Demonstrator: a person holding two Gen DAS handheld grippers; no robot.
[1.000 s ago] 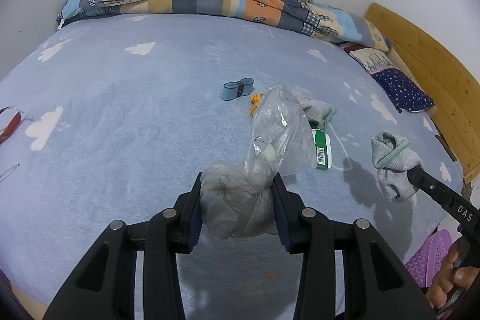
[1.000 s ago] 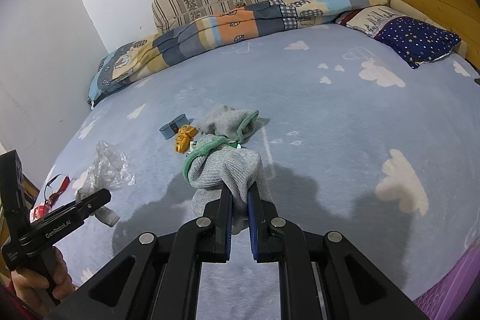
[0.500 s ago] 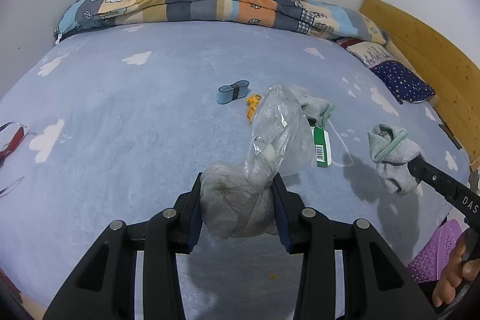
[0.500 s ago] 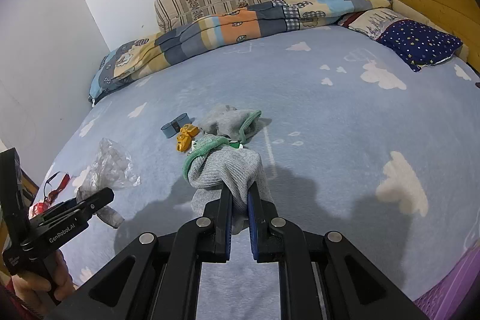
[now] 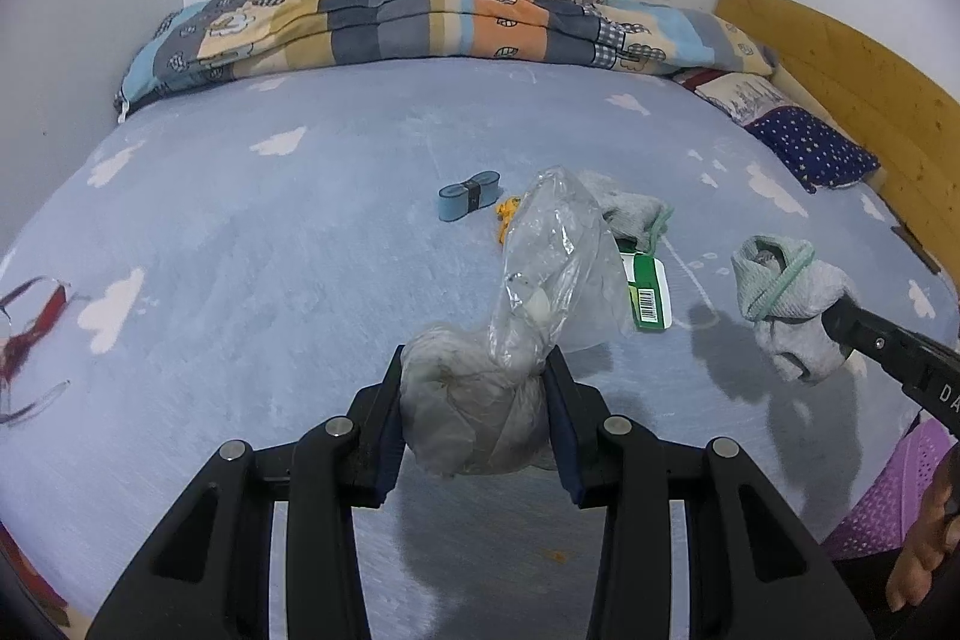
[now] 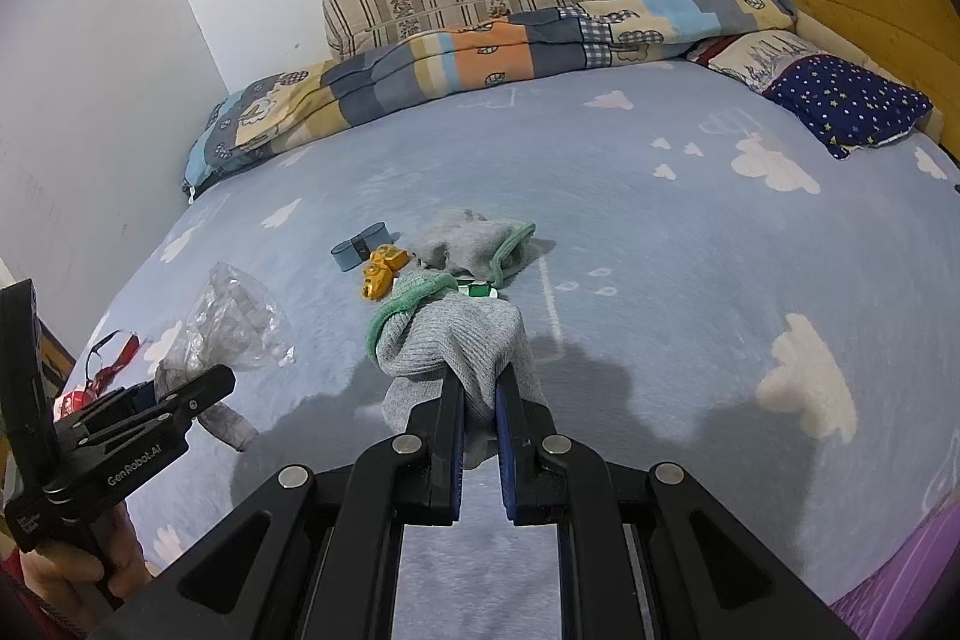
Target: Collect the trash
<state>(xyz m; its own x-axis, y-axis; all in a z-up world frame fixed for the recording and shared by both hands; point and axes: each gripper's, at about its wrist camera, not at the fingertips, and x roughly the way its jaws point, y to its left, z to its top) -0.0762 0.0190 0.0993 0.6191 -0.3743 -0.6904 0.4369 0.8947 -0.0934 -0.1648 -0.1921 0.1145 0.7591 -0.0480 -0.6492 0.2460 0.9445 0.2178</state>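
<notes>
Gripping, left tool (image 5: 474,418): clamps clear bag (image 5: 516,340) of trash above bed (image 5: 270,244).
Right tool (image 6: 479,400): pinches grey sock (image 6: 456,340).
Green box (image 5: 648,298): at 1 o'clock, partly hidden behind bag.
Bag contents: indistinct.

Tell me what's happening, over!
Left tongs shut on plastic bag. Right tongs shut on grey sock. Second sock and green packet on bed.
</notes>
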